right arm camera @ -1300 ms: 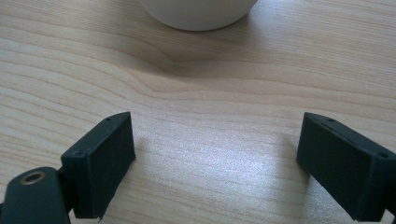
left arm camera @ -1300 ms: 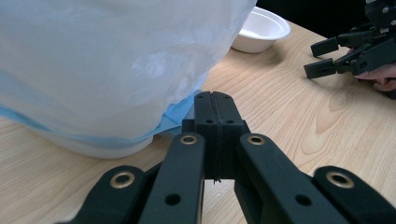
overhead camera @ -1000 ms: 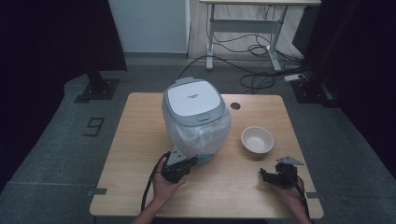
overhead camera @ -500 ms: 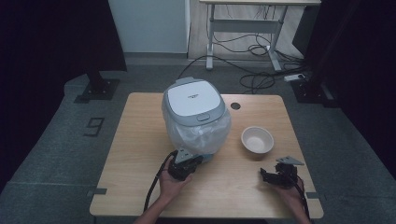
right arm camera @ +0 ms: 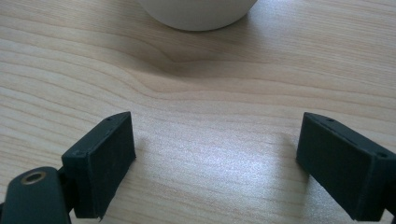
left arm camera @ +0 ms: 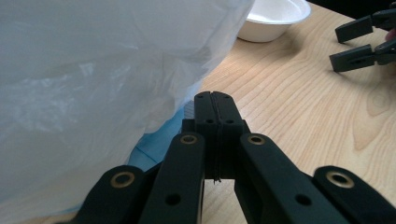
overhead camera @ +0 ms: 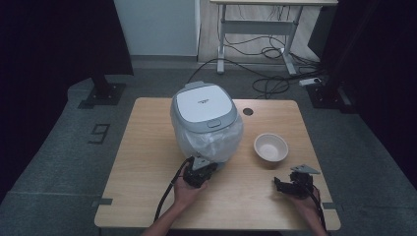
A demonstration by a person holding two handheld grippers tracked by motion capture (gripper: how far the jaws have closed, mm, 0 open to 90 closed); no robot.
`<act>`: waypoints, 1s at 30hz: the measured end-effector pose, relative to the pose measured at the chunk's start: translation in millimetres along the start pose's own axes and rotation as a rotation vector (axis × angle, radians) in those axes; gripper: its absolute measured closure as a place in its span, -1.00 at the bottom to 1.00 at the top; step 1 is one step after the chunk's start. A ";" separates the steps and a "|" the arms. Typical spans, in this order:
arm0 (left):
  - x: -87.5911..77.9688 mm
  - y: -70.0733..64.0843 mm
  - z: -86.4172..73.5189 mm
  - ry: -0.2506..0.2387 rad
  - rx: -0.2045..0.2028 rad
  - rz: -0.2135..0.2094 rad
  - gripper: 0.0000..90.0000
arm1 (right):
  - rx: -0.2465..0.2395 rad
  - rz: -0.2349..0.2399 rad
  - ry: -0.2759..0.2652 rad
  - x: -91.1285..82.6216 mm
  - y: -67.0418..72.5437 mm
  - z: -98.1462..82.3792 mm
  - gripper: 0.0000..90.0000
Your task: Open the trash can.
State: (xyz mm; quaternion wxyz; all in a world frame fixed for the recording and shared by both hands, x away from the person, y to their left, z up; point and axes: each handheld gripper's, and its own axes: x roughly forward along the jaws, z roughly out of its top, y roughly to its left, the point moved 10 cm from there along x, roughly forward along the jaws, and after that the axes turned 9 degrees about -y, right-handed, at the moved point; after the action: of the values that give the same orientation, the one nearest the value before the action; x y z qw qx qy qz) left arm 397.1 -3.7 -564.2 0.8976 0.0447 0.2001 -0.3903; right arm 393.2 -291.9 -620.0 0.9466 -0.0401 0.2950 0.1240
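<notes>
Left gripper (overhead camera: pixel 199 172) now closer to the plastic-wrapped rice cooker (overhead camera: pixel 206 120) than a second ago, jaws pressed fully together beside the plastic bag (left arm camera: pixel 93 84), nothing visibly caught between them. Probably lining up for a pinch on the bag. Farther right, white bowl (overhead camera: pixel 270 147) unmoved on the table (overhead camera: pixel 142 147). Right gripper (overhead camera: pixel 295 186) unchanged, near edge, jaws spread wide, empty.
</notes>
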 end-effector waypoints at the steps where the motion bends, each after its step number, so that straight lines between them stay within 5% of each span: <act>1: 1.1 0.4 -0.4 0.000 0.001 0.003 1.00 | 0.000 0.000 0.000 0.0 0.0 0.0 -0.77; 23: 20.0 8.9 -15.8 0.047 0.028 0.047 1.00 | 0.000 -0.001 0.000 -0.1 -0.2 0.0 -0.76; 30: 20.8 15.2 -14.5 0.034 0.005 0.057 1.00 | 0.001 -0.002 -0.001 -0.1 -0.2 0.0 -0.76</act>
State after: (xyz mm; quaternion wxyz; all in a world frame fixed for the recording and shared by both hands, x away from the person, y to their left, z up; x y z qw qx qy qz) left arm 416.2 -4.0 -586.9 0.9048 0.0593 0.2128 -0.3641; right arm 393.2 -292.1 -620.0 0.9468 -0.0401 0.2948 0.1231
